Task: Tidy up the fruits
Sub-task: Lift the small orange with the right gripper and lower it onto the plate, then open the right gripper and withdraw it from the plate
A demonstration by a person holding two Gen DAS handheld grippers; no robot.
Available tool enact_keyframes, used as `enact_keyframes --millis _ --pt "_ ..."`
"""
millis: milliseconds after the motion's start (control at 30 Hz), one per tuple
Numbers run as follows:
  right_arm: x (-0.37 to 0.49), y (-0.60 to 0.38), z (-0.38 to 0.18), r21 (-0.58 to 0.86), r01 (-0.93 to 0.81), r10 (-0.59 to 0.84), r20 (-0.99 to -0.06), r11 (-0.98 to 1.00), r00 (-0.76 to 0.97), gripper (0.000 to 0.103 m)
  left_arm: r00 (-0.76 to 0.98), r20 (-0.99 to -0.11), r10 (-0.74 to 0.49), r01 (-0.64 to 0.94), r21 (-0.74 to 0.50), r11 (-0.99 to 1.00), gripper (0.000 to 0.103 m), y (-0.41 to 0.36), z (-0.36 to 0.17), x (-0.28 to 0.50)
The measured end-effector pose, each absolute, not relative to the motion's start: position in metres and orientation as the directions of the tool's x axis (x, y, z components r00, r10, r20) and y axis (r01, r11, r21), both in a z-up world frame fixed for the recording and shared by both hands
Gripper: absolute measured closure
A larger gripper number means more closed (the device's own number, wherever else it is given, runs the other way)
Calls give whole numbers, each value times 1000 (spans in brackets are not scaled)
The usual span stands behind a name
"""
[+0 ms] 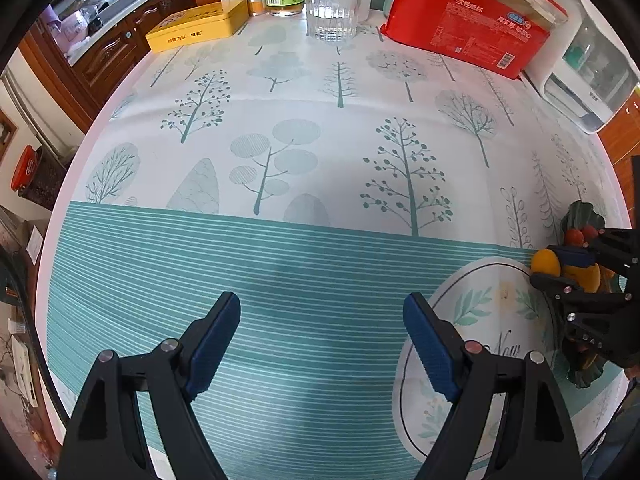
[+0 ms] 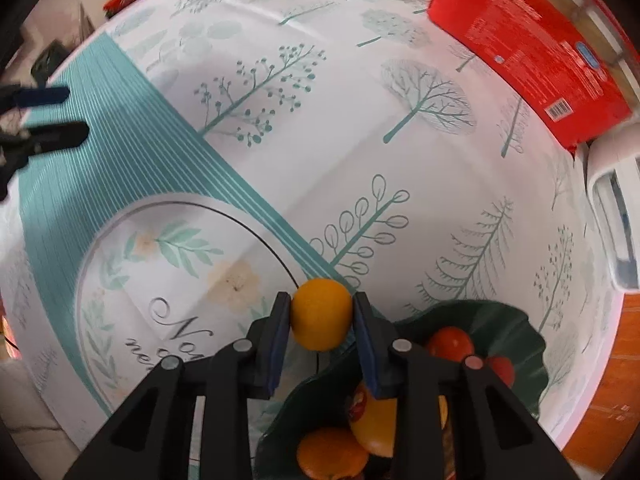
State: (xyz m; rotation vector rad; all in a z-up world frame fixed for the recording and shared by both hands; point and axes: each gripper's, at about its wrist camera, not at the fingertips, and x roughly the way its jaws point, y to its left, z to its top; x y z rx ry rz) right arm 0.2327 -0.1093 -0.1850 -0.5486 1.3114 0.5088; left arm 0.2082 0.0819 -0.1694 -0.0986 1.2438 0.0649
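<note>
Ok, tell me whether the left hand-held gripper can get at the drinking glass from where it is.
Probably yes. The left hand-held gripper is open and empty, and only bare tablecloth lies between it and the drinking glass. The glass stands far across the table, though, so it needs a long forward reach.

The left wrist view looks forward, low over the counter [image 1: 320, 152], toward the drinking glass [image 1: 331, 10] and red packet [image 1: 468, 26] at the top of the frame. The right wrist view sits closer and steeper above the green bowl [image 2: 504, 332]. Both share the striped cloth band, and each shows the other gripper at its edge.
</note>
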Motion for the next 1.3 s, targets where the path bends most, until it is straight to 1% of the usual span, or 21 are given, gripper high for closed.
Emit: enact_keyframes --millis 67,233,300,467,667,967,1000,1033,1133,1300 --pt "228 -118 -172 -62 -609 73 -978 791 196 72 323 -947 -3 -95 -35 995 20 80 -167 206" --pt "215 -144 -135 -44 -541 105 -965 840 241 72 336 -942 -15 -65 -40 997 20 68 -152 202" --pt "211 -159 -117 -49 -493 98 -959 869 266 72 350 -937 -21 -44 -39 998 20 60 -143 201" --pt "203 -205 -94 -64 -355 47 -954 933 296 72 375 -926 -37 4 -39 999 20 40 -124 198" --pt "199 -247 -101 -57 -227 6 -963 972 269 72 383 -923 -49 41 -36 999 20 20 -114 195" --pt "195 -244 -128 -43 -180 -2 -975 983 221 72 377 -925 -48 47 -32 998 20 16 -108 184" --pt "195 -243 -130 -43 -171 -5 -976 984 218 71 375 -926 -48 48 -32 998 19 16 -107 183" --pt "195 -242 -130 -39 -161 -3 -976 986 218 71 371 -927 -49 51 -32 998 16 18 -107 182" --pt "193 -244 -129 -12 -114 14 -974 993 224 63 367 -929 -50 63 -29 998 14 22 -105 177" --pt "177 -243 -118 25 -33 32 -965 999 261 62 375 -925 -60 106 -22 994 14 30 -98 168"
